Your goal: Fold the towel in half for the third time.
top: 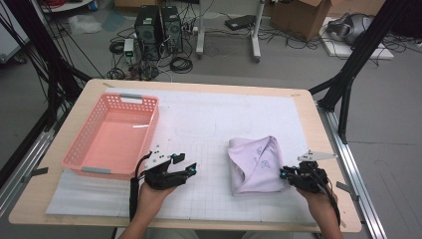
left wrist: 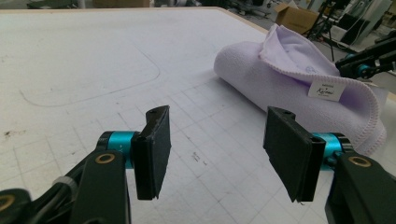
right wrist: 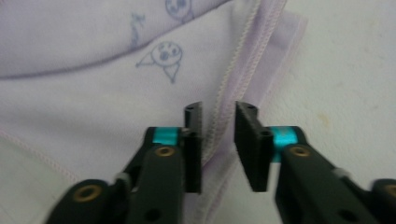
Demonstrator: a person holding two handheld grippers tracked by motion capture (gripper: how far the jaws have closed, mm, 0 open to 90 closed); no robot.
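Lilac terry is what we see first: a folded towel [top: 256, 166] lies on the white gridded mat [top: 209, 134] that covers the wooden bench [top: 328, 149], right of the middle and near the front edge; its top flap is turned back, showing small printed cat faces [right wrist: 164, 55] and a stitched hem [right wrist: 233, 70]; from the left gripper view we also make out a white label [left wrist: 326, 88] sewn near the fold. We see the right gripper [top: 284, 173] at the towel's right front edge; in the right gripper view its jaws stand a narrow way apart, straddling the stitched hem, with the cloth's edge running up between the pads; we see a gap on either side of that hem, so nothing is pinched; the pads [right wrist: 194, 140] sit just above the cloth and we cannot tell whether they brush it. We find the left gripper [top: 186, 167] well apart from the towel, over bare mat between it and the pink basket [top: 84, 149]; its jaws are spread wide with only the grid showing between them. The basket sits at the left of the bench, holding nothing we can see; a faint rounded outline [left wrist: 116, 84] is drawn on the mat beyond the left gripper.
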